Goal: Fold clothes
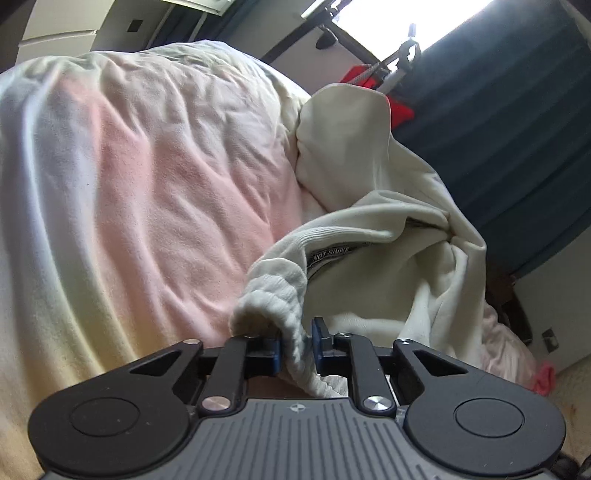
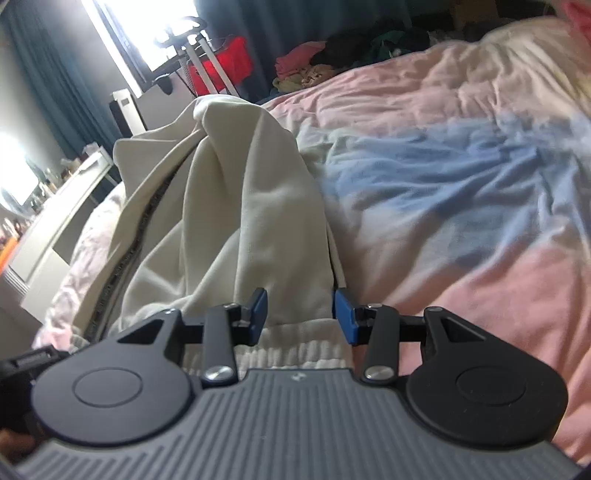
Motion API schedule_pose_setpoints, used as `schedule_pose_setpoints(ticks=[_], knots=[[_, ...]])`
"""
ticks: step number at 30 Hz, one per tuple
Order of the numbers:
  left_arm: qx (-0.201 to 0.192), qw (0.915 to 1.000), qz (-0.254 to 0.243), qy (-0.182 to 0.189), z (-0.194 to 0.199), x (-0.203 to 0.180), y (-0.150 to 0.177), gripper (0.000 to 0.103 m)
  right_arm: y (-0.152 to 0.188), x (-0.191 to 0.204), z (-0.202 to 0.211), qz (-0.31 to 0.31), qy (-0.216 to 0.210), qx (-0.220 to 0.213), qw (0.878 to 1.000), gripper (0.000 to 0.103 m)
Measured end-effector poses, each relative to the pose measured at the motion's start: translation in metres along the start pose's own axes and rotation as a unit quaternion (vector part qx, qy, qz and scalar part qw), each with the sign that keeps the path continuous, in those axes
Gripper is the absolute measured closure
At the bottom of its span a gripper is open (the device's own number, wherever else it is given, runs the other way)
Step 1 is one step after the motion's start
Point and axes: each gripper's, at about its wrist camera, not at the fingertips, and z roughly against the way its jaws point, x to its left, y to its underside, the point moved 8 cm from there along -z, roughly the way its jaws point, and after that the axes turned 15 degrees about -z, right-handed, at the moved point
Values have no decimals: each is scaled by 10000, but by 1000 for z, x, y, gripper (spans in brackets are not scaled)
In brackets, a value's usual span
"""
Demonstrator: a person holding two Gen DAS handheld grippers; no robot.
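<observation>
I have the left gripper (image 1: 298, 341) clenched on the ribbed hem (image 1: 284, 295) of the cream sweatshirt (image 1: 373, 236); the jaws press the knit from both sides, and the cloth bunches up and spills back toward the gripper body. From the left wrist view, the sweatshirt lies heaped on the bed, just right of the pink band of the bedspread (image 1: 147, 177). Its neck label (image 1: 330, 256) faces me from inside the collar, a little beyond the pinched hem, and a rounded hump of the garment rises behind that.

In the right wrist view, the right gripper (image 2: 300, 314) sits over another part of the same sweatshirt (image 2: 236, 192). Its blue pads (image 2: 258, 304) stand partway apart with a band of cream cloth and ribbed edge (image 2: 295, 352) running between them; I cannot tell whether they actually press on the fabric or merely straddle it. The sweatshirt stretches away from these jaws in long folds, with a dark zip-like line (image 2: 136, 236) down its left side.

The bedspread (image 2: 443, 177) spreads to the right of the sweatshirt in pink and blue patches. Beyond the sweatshirt are dark teal curtains (image 2: 55, 85) beside a bright window (image 2: 147, 26), and a pile of loose clothes (image 2: 314, 70) lies past the bed's far edge.
</observation>
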Motion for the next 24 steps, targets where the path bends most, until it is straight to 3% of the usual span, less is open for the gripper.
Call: schedule_pose_setpoints(ticks=[3, 7, 9, 12, 14, 17, 18, 19, 20, 21, 24], knots=[[-487, 9987, 83, 93, 23, 0, -9, 93, 2, 4, 3, 237, 61, -71, 9997, 58], [-1308, 9911, 151, 174, 60, -1, -23, 93, 1, -3, 3, 76, 42, 3, 10000, 58], [-1267, 9918, 47, -142, 56, 5, -22, 93, 0, -4, 3, 60, 30, 45, 10000, 58], [-830, 9946, 203, -585, 34, 24, -17, 93, 2, -4, 2, 53, 39, 87, 9999, 57], [-540, 9957, 555, -515, 24, 38, -12, 93, 3, -6, -2, -62, 15, 192, 9998, 57], [-458, 9949, 820, -361, 29, 42, -9, 91, 4, -15, -7, -422, -47, 386, 9984, 53], [-454, 9947, 862, -330, 34, 41, -8, 85, 4, -18, -7, -565, -73, 435, 9974, 50], [-501, 9943, 896, -299, 40, 41, -7, 80, 4, -20, -8, -716, -114, 484, 9962, 40], [-548, 9938, 930, -269, 47, 40, -7, 68, 4, -23, -9, -914, -189, 550, 9941, 31], [-589, 9934, 956, -229, 53, 39, -7, 58, 5, -26, -10, -1112, -264, 617, 9915, 30], [-658, 9937, 876, -246, 60, 36, -11, 42, 9, -34, -14, -1699, -499, 843, 9806, 30]])
